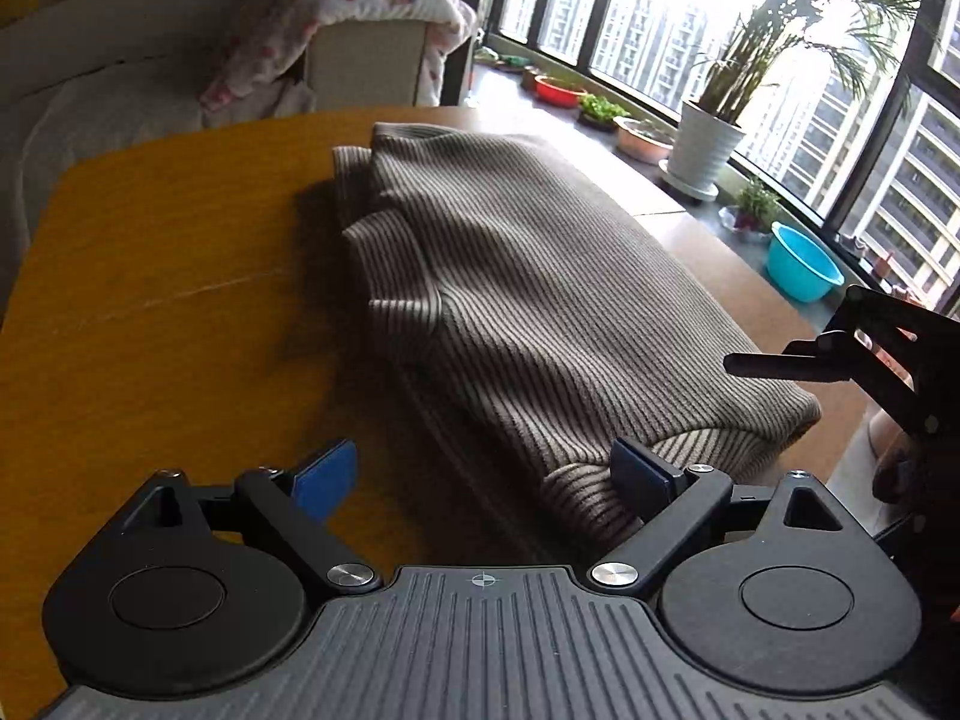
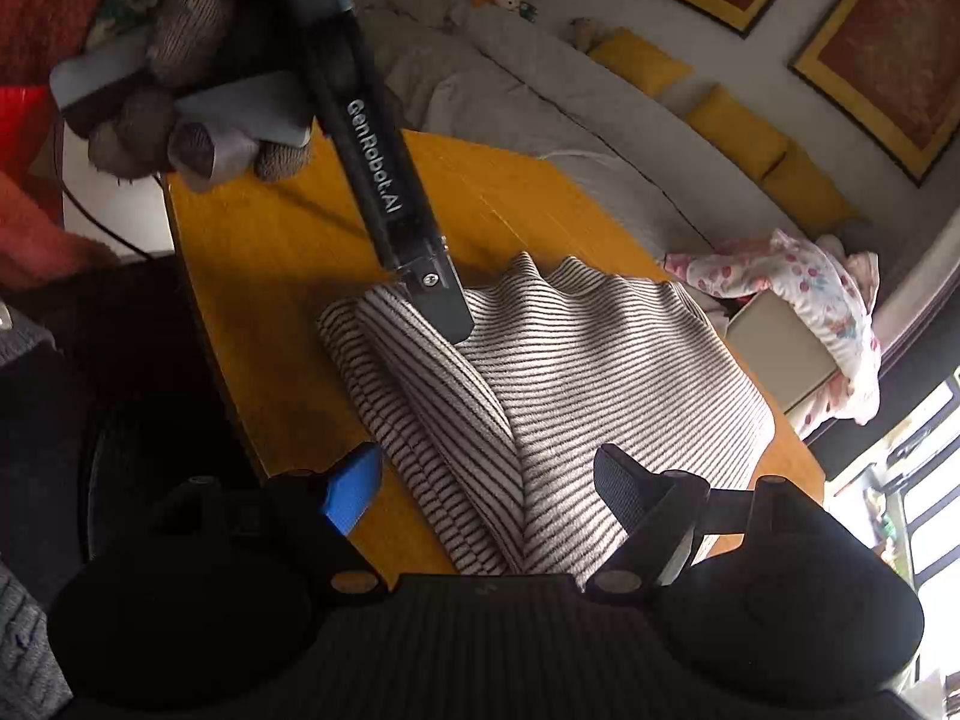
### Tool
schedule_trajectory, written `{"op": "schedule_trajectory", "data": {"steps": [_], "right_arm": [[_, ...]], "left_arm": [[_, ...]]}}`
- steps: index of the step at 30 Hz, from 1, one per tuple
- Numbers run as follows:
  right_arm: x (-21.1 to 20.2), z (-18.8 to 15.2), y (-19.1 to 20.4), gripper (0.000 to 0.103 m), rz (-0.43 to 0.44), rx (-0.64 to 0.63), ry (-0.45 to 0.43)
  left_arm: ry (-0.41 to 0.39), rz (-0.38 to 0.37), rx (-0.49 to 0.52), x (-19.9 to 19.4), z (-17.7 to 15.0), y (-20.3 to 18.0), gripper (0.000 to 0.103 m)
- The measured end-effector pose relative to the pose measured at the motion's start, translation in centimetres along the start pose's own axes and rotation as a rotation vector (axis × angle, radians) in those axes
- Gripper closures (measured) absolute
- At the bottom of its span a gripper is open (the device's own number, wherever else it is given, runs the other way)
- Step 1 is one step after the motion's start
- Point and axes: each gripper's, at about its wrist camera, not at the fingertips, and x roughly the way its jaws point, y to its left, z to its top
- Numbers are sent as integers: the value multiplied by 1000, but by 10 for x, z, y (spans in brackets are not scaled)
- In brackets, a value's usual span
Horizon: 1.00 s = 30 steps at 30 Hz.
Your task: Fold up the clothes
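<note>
A striped brown and cream knit garment lies folded into a thick bundle on the yellow wooden table. My left gripper is open, its jaws wide apart at the bundle's near edge, holding nothing. My right gripper is open too, hovering over the same garment from the other side, empty. The left gripper's body crosses the right wrist view, its tip over the garment's far folded edge. Part of the right gripper shows at the right of the left wrist view.
A grey sofa with yellow cushions stands beyond the table, a pink spotted blanket draped over its arm. A window sill holds a potted palm, small plant pots and a turquoise bowl. The table edge is close on the window side.
</note>
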Motion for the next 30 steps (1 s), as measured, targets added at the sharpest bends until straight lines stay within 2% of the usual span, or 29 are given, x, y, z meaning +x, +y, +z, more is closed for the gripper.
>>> {"op": "schedule_trajectory", "data": {"steps": [2,5,8,13,19,22,25,26,28,30], "right_arm": [[3,1,1,25,-8,4,-2],[7,3,-8,36,16,84,25],[11,-3,-30,42,85,272,57],[16,-16,-75,43,212,603,65],[22,-27,-96,42,270,739,58],[22,-25,-94,42,263,711,57],[13,-15,-78,39,191,566,53],[8,-12,-70,29,154,502,40],[0,-9,-53,19,81,373,11],[-3,-11,-36,19,16,267,-1]], "left_arm": [[-6,0,3,-3,1,-2,7],[-24,0,16,-9,1,-4,6],[-63,-35,63,-22,0,-7,4],[-98,-132,196,-45,-11,-10,1],[-37,-63,331,-32,-29,-24,1],[-16,31,377,-13,-33,-33,1],[-35,130,386,-2,-30,-36,1],[-43,127,363,-2,-27,-35,1],[-57,95,288,-6,-19,-28,1],[-64,64,216,-9,-11,-22,1]]}}
